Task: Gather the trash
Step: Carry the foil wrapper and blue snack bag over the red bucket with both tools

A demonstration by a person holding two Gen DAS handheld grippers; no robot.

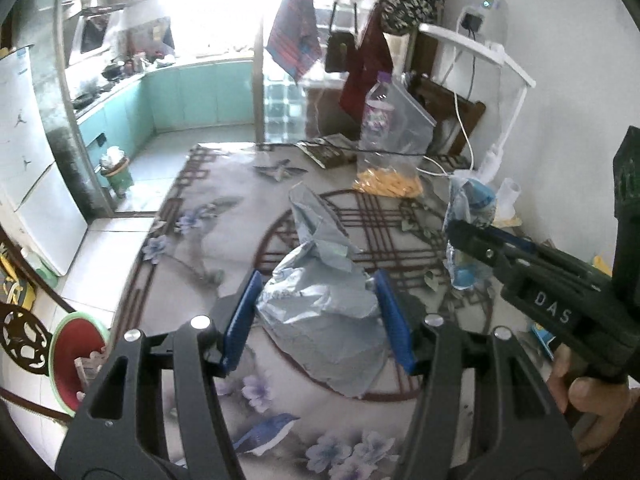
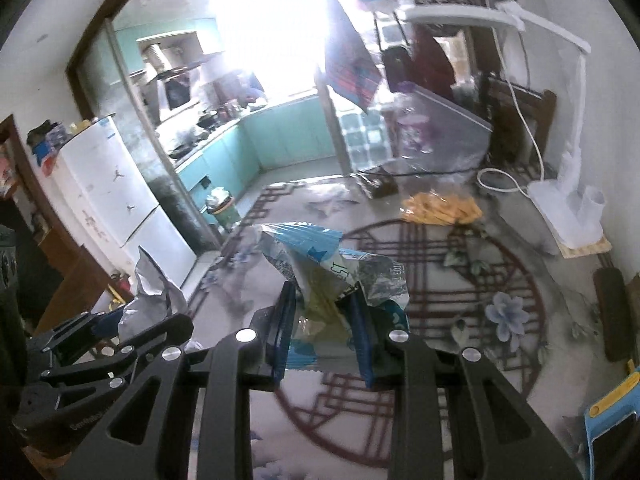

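My left gripper (image 1: 318, 316) is closed around a crumpled grey-blue plastic bag (image 1: 320, 304), its blue pads pressing both sides above the patterned table (image 1: 208, 248). My right gripper (image 2: 322, 332) is shut on a crumpled blue-and-white snack wrapper (image 2: 320, 264) and holds it above the table. In the left wrist view the right gripper (image 1: 460, 236) shows at the right with the wrapper (image 1: 468, 208) in it. In the right wrist view the left gripper (image 2: 108, 328) and the grey bag (image 2: 152, 292) show at the lower left.
A clear bag with yellow pieces (image 1: 390, 184), a plastic bottle (image 1: 376, 108) and a white desk lamp (image 1: 504, 76) stand at the table's far side. A red bin (image 1: 76, 356) sits on the floor at left. A blue-yellow object (image 2: 612, 412) lies at the right edge.
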